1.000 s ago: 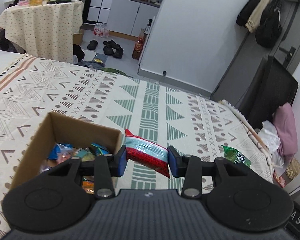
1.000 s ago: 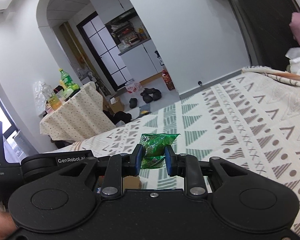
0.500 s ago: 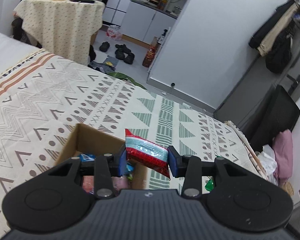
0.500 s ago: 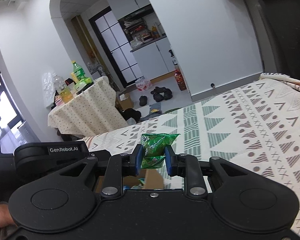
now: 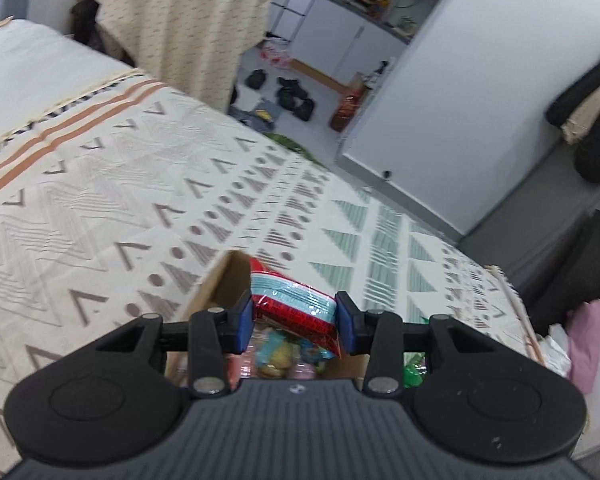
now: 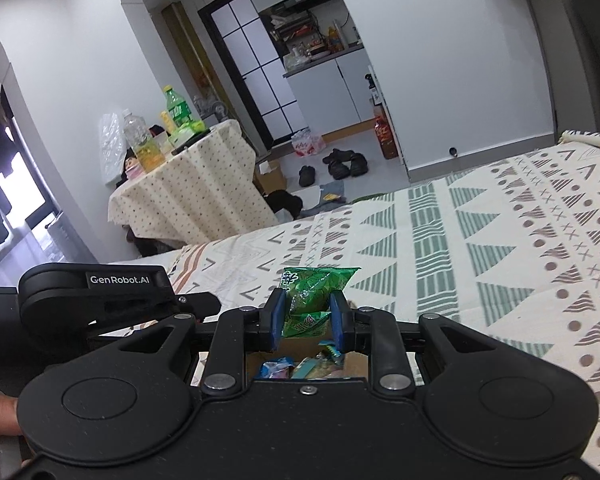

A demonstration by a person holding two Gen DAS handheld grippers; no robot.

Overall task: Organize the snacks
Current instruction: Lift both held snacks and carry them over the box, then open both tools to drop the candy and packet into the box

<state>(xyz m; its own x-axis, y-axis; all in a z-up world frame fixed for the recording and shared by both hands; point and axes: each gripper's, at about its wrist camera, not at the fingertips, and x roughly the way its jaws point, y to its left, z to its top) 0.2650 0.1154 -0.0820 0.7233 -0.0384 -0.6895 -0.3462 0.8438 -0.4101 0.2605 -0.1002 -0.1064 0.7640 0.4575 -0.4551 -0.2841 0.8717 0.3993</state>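
Left gripper [image 5: 295, 322] was clamped on a red snack packet [image 5: 294, 308], long axis running jaw to jaw, held above the open cardboard box [image 5: 224, 280] on the patterned bedspread [image 5: 100, 208]. Box lay directly below and just beyond the pads, already holding mixed snacks [image 5: 284, 356]. Right gripper [image 6: 306, 317] pinched a green snack bag [image 6: 314, 294] upright, also over the box [image 6: 356, 360]. Both looked equally near for a drop. Left gripper body [image 6: 96, 296] sat close on the right gripper's left; collision risk likely. Draped side table [image 6: 188, 184] stood far off.
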